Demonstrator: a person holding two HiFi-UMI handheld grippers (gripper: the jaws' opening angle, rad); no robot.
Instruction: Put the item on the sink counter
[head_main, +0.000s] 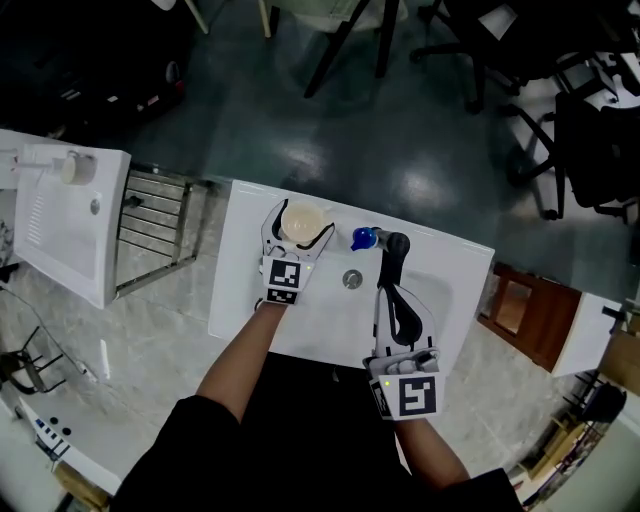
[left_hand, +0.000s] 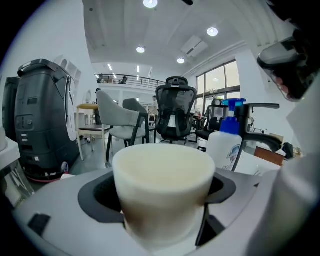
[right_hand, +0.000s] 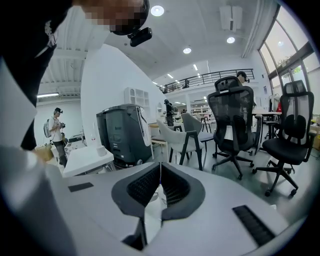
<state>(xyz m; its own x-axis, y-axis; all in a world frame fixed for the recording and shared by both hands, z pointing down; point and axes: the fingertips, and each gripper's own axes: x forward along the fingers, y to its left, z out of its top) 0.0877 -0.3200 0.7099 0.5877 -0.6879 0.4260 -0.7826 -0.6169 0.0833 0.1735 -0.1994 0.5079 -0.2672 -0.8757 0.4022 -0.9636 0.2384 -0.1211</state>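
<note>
Left tool (head_main: 301, 224) grips cup (left_hand: 162, 185) (bottle (left_hand: 225, 147), faucet (head_main: 392, 256) beside).

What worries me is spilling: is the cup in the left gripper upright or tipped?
Upright: the cup sits level-rimmed in the left gripper; the head view looks into its round mouth.

No wording can be read anywhere. The white bottle (left_hand: 226, 150) with a blue cap bears a label (left_hand: 231, 152) with a blue shield emblem and dark letters below, too small to make out. The marker cubes on the left gripper (head_main: 300, 225) and right gripper (head_main: 391, 247) show only black-and-white squares.
</note>
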